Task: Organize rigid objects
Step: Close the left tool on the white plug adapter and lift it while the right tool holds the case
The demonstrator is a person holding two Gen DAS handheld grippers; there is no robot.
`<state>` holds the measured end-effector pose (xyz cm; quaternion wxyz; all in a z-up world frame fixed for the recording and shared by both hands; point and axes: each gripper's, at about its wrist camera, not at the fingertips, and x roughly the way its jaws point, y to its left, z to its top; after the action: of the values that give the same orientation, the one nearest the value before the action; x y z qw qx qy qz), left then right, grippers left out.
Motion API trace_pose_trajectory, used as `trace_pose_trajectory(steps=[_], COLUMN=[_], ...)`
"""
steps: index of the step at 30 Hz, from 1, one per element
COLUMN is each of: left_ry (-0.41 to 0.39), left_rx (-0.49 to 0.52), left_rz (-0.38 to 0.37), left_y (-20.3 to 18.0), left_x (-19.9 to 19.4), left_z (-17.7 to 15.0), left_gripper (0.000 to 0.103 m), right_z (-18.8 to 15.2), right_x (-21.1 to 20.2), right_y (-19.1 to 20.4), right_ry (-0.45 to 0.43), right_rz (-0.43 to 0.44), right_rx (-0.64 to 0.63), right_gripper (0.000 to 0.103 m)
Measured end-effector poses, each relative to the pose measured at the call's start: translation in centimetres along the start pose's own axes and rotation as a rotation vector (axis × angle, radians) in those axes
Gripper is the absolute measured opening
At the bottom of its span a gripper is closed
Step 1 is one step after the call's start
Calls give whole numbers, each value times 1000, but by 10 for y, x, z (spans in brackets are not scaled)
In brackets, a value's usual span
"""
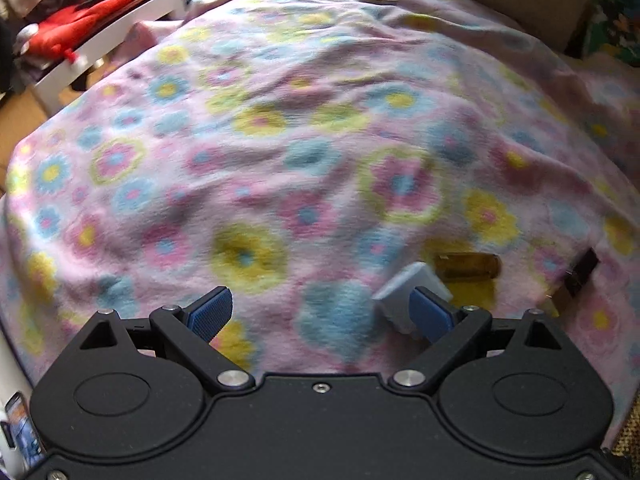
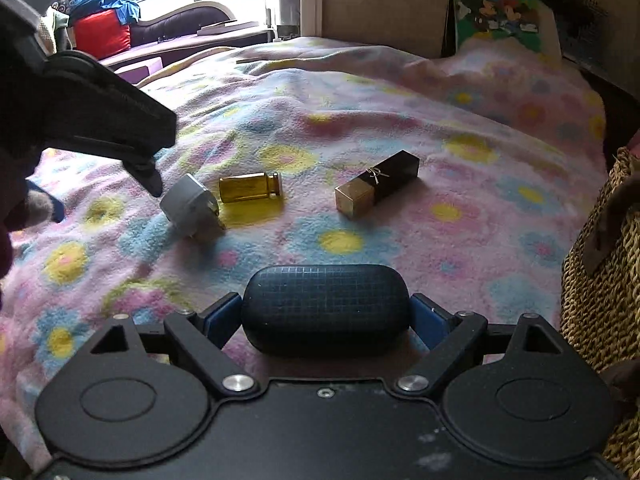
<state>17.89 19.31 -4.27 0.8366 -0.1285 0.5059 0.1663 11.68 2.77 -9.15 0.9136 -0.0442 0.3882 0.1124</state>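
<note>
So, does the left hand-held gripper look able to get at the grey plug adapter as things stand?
Probably yes. The left hand-held gripper is open with nothing in it, and the grey plug adapter lies free on the blanket right at one finger, apart from the amber bottle.

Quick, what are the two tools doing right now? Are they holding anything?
Left tool: open, holding nothing; the grey plug adapter sits by one finger.
Right tool: around the dark glasses case; a firm grip cannot be told.
</note>
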Motion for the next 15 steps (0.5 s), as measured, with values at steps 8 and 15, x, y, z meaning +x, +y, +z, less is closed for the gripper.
trace_pose_trajectory(steps=[8, 15], left_ry=[-24, 50], left_rx=[181, 220], left_rz=[-15, -7], left_y=[-36, -47], left_x=[3, 34], left_z=[-6, -12], left_gripper=[92, 70], right_z=[-1, 0], right_x=[0, 0], right_y=[-4, -4], right_ry=[3, 4], right_rz=[29, 37], right_rx=[6, 5], right_gripper=[89, 90])
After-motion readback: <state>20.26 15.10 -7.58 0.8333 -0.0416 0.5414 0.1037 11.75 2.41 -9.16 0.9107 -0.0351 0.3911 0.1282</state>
